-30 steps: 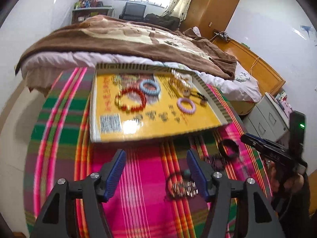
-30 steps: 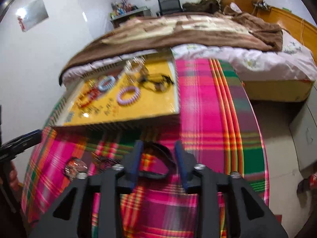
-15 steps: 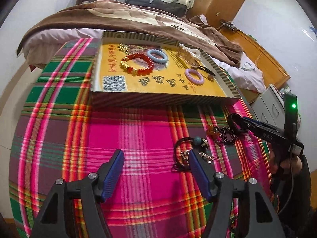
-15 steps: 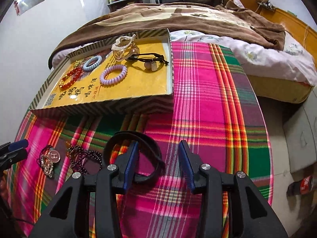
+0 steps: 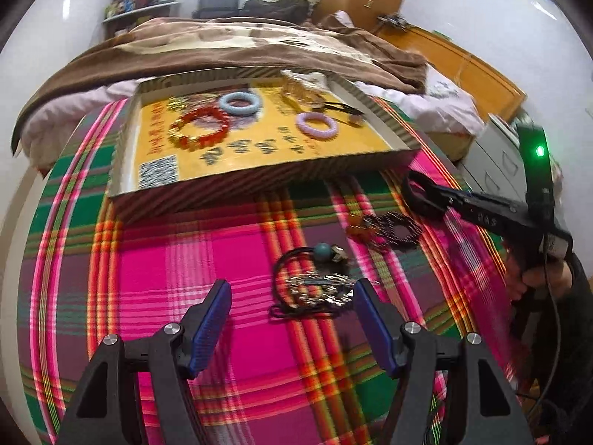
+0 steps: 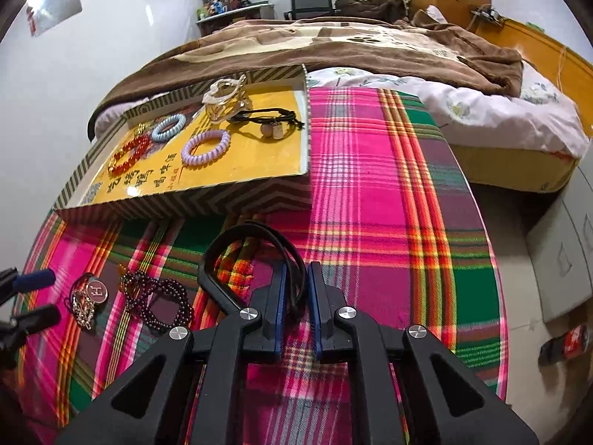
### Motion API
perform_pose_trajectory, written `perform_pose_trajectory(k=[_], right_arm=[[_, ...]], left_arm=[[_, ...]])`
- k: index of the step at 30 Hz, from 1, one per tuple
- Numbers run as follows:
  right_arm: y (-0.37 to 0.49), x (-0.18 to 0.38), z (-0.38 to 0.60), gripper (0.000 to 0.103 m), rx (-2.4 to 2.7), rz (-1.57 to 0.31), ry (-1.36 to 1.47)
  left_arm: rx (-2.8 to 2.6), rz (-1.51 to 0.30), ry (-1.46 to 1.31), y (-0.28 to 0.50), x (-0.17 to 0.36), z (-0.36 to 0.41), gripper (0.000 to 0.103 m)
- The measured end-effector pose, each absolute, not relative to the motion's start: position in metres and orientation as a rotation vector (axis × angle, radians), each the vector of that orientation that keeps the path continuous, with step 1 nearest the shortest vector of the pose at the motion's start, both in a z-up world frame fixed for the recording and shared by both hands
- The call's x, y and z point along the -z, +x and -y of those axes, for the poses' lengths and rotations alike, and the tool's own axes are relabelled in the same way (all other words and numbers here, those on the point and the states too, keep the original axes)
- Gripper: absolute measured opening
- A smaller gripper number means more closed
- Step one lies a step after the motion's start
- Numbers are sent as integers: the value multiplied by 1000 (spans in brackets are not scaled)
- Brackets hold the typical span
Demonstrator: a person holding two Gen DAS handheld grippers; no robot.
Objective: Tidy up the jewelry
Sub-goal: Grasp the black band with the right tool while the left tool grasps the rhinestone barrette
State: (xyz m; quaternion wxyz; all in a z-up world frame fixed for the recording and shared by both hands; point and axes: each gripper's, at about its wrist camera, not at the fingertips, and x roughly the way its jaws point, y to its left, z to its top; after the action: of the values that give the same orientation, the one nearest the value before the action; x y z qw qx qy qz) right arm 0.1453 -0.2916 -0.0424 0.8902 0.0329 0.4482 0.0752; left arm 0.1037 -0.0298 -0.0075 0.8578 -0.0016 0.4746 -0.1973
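Note:
My right gripper point(image 6: 295, 285) is shut on a black band bracelet point(image 6: 237, 243), lifted just above the plaid cloth; it also shows in the left wrist view point(image 5: 420, 194). My left gripper point(image 5: 292, 309) is open, its jaws on either side of a black cord necklace with a silver chain and teal bead point(image 5: 311, 282), which lies on the cloth. A dark beaded bracelet point(image 5: 393, 228) lies between the two grippers. The yellow-lined box point(image 5: 259, 148) holds a red bead bracelet point(image 5: 198, 129), a blue coil band point(image 5: 239, 102), a purple coil band point(image 5: 317, 126) and other pieces.
The plaid cloth point(image 6: 370, 185) covers a round table. A bed with a brown blanket point(image 6: 333, 44) stands behind the box. A grey drawer cabinet point(image 6: 563, 256) is at the right. The person's hand point(image 5: 533, 274) holds the right gripper.
The right gripper has shut on the black band and raised it. The left gripper has moved forward over the cord necklace, which now lies between its open jaws.

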Motion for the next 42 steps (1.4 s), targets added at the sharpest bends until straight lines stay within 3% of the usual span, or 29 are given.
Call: perform_pose_trajectory(k=[5,25,29,42], right_arm=[[139,40,293,11,-153,-923,79],[133,43,302,12,-163,-913,142],[134,43,302,12,-165,-913,144],[132,41,301,12,-160,-908,138]], left_arm=[[422,-981,117,99,9,54,67],[400,-1004,168,111,24,81,71],[392,-1003,163,112,25,79,63],[378,-963,140,106,12,71,63]])
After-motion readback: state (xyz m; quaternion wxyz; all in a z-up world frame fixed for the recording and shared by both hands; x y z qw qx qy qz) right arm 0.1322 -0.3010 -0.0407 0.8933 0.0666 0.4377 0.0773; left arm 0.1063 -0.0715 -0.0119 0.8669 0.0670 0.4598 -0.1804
